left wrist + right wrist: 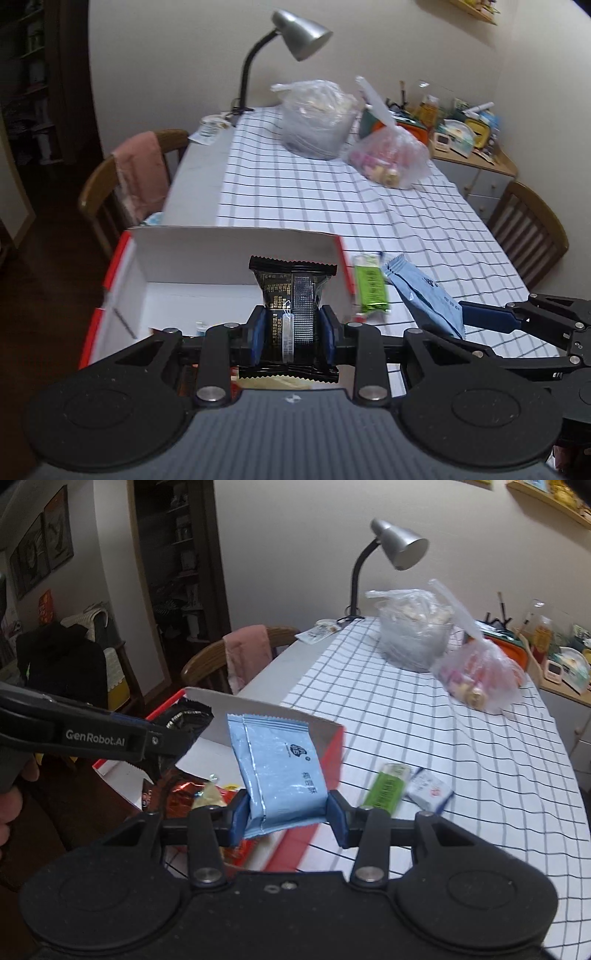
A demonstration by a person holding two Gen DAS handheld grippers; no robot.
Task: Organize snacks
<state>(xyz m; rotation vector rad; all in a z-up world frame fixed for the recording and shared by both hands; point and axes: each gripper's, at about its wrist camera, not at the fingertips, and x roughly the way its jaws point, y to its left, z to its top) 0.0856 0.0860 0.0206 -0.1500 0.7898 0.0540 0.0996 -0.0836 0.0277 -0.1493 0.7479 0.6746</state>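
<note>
The left tool [291, 334] is gripping a black snack packet [291, 291] by its middle, blue pads pressing on both sides, and is holding it upright above the open red-and-white box [192, 243] that is sitting at the near left corner of the bench [424, 229]. The right tool [287, 814] is clamping a light blue packet [280, 771] by its lower end, and the packet is leaning tilted over the box's right wall. Inside the box a red wrapper [181, 794] and other snacks are lying on the bottom. Just beside the box's right wall, on the checked cloth, a green packet [384, 784] and a small white packet [430, 788] are lying close together near the bench's front edge. Toward the far edge a clear bag [317, 118] and a second bag of sweets [391, 155] are resting side by side, and a silver lamp [299, 35] is standing at the far left corner. Wooden chairs [532, 229] are standing at both long sides.
</note>
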